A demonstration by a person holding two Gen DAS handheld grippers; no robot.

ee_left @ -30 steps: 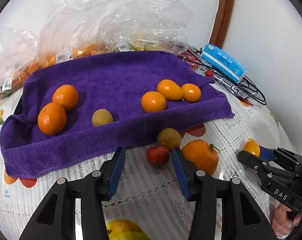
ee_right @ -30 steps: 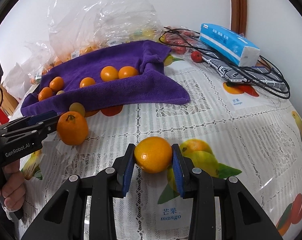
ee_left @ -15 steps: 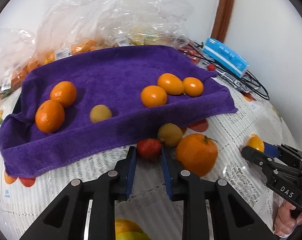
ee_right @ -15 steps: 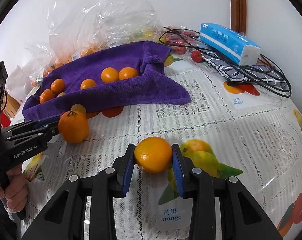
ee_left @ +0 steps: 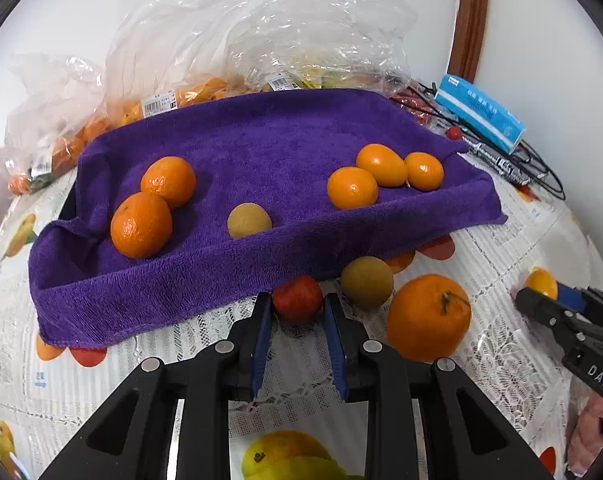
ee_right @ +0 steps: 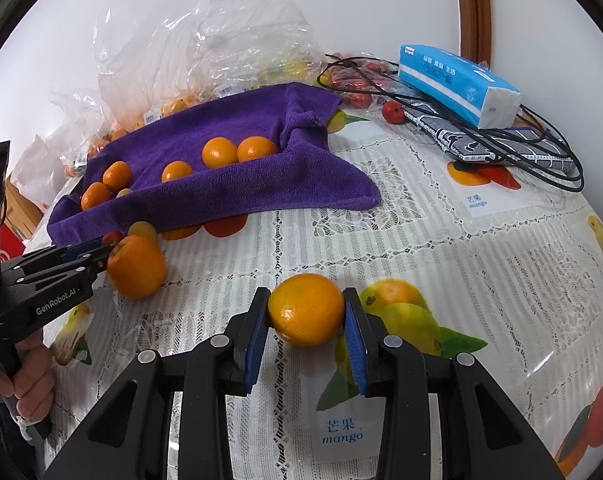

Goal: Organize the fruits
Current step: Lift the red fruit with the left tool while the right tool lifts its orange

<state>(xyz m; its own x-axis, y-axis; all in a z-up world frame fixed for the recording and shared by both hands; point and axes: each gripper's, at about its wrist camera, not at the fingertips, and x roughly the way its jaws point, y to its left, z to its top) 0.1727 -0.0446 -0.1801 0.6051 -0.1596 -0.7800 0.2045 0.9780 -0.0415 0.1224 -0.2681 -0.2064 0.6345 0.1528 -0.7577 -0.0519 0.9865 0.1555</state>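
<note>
While fruit lies scattered over a lace-patterned tablecloth (ee_right: 441,216) printed with fruit pictures, the word "mango" under two Chinese characters can be read on it twice, once near the right gripper (ee_right: 306,316) and once farther right. "GenRobot.AI" is printed in white on the side of the left gripper (ee_right: 101,254) as seen from the right wrist, and "DAS" is read on the right gripper (ee_left: 541,300) in the left wrist view. A blue tissue pack (ee_right: 457,84) bearing Chinese writing is seen at the far right, lying on black cables (ee_right: 541,148); the white price labels on the clear plastic bags (ee_left: 261,32) at the far side are too small to be read.

The left gripper (ee_left: 295,308) is closed to a narrow gap on a small red fruit (ee_left: 297,298), which is pinched between the blue pads at the near edge of the purple towel (ee_left: 261,140). Just right of it a yellow-green fruit (ee_left: 366,282) and a large orange (ee_left: 428,316) are seen on the cloth. The right gripper is clamped on a small orange (ee_right: 306,309), held between its pads above the tablecloth, near the middle of the table. Five oranges and one pale yellow fruit (ee_left: 248,220) are laid on the towel.
</note>
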